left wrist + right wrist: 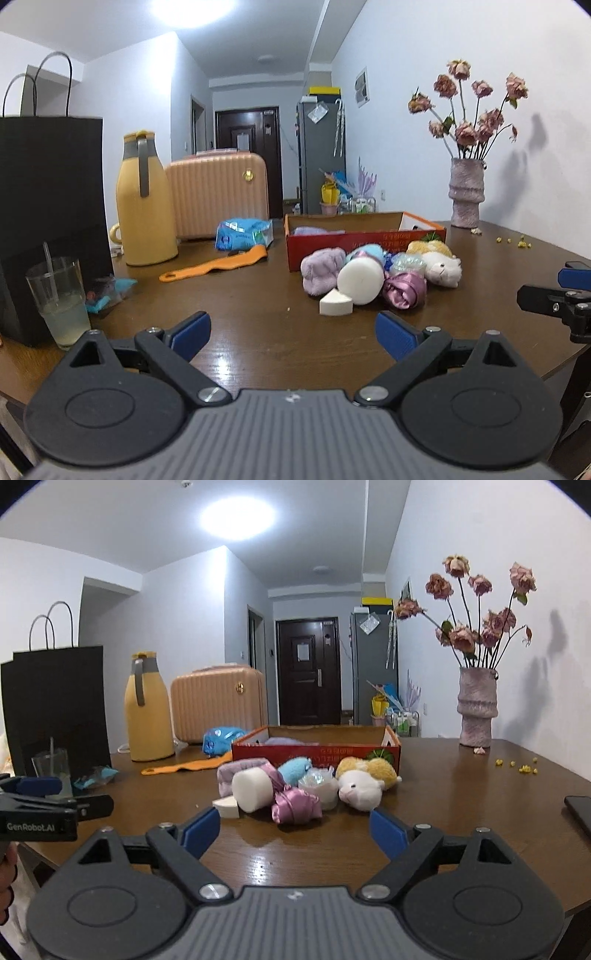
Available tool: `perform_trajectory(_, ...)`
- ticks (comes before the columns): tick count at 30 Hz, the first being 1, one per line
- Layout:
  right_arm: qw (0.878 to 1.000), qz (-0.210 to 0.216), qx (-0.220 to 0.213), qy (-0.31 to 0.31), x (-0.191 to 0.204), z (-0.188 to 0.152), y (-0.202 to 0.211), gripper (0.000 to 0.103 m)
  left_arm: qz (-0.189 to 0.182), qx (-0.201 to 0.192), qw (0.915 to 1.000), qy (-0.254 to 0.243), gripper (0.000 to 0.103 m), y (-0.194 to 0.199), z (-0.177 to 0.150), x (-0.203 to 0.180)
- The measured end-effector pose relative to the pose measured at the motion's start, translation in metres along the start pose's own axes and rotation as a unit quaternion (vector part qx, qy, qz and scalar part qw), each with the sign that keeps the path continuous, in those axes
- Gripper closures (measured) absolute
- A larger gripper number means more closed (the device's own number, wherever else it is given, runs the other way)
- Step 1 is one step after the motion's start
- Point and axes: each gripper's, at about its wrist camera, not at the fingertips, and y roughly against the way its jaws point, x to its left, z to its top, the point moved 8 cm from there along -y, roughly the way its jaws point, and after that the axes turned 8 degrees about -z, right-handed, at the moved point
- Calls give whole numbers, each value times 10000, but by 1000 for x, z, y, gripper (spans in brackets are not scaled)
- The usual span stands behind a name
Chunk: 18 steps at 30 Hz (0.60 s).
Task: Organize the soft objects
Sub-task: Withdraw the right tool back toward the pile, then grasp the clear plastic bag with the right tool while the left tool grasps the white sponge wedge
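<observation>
A pile of soft things lies on the brown table (pixel 258 332) in front of a red cardboard box (pixel 354 245): a lilac plush (pixel 320 271), a white foam cylinder (pixel 361 280), a white sponge wedge (pixel 335 304), a pink satin scrunchie (pixel 404 290), a blue plush (pixel 295 770) and a white-and-yellow plush animal (pixel 364 784). The box (pixel 317 753) holds a lilac item. My left gripper (pixel 293 334) is open and empty, short of the pile. My right gripper (pixel 295 829) is open and empty, just before the scrunchie (pixel 295 805).
A black paper bag (pixel 48 206), a glass with a straw (pixel 59 302), a yellow jug (pixel 146 206), a peach case (pixel 218 195), a blue packet (pixel 243 234) and an orange comb (pixel 214 267) stand at left. A vase of dried roses (pixel 466 195) stands at back right. A dark phone (pixel 580 812) lies at right.
</observation>
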Motion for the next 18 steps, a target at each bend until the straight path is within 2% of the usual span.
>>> perform_trajectory(8, 9979, 37, 648, 40, 4, -16, -56, 25, -122, 449, 9989, 103, 6, -58, -15, -1)
perform_trajectory(10, 9972, 37, 744, -28, 6, -15, -73, 32, -201, 562, 9982, 106, 8, -78, -14, -1)
perform_trajectory(15, 9968, 153, 776, -107, 15, -1, -113, 37, -262, 834, 9958, 282, 30, -127, -7, 5)
perform_trajectory(18, 9969, 205, 760, -85, 21, 7, -134, 38, -452, 959, 9927, 578, 33, -150, -3, 8)
